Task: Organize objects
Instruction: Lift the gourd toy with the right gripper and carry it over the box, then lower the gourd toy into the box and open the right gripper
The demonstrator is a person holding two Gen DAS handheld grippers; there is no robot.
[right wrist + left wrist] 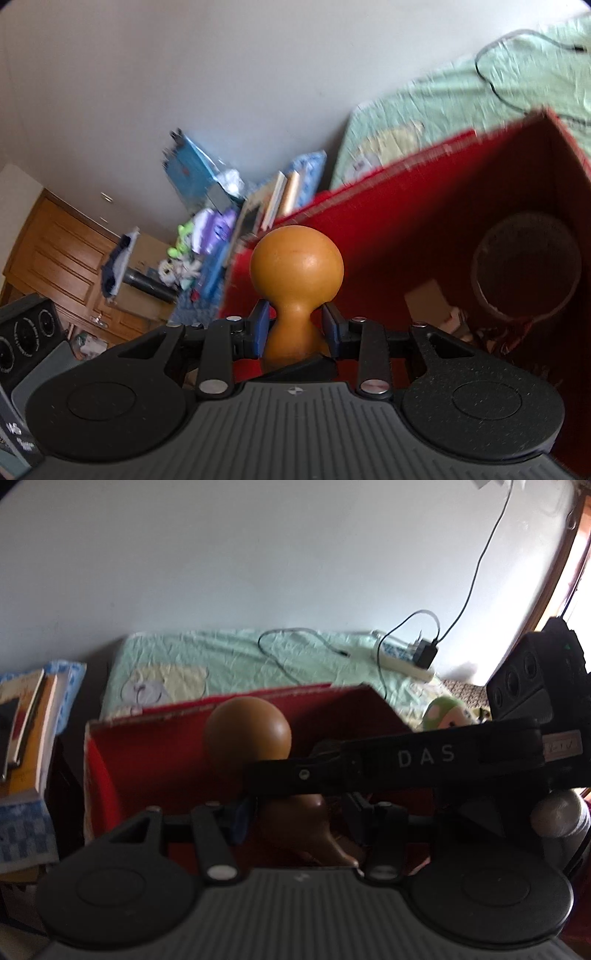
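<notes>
An orange-brown gourd (295,284) with a round top and narrow neck is held over the open red box (424,229). My right gripper (295,328) has its blue pads (261,325) shut on the gourd's neck. In the left wrist view the gourd (247,731) sits between the left gripper (299,819) fingers, above the red box (147,760). The right gripper's black body (424,760), marked DAS, crosses in front and also holds it. The left jaws are close around the gourd's lower bulb (299,812).
Inside the box lie a dark round container (524,266) and a small cardboard piece (428,299). Behind the box is a green quilted bed (229,657) with a power strip (402,661) and cables. A stack of books (26,716) stands left. A green plush (447,709) lies right.
</notes>
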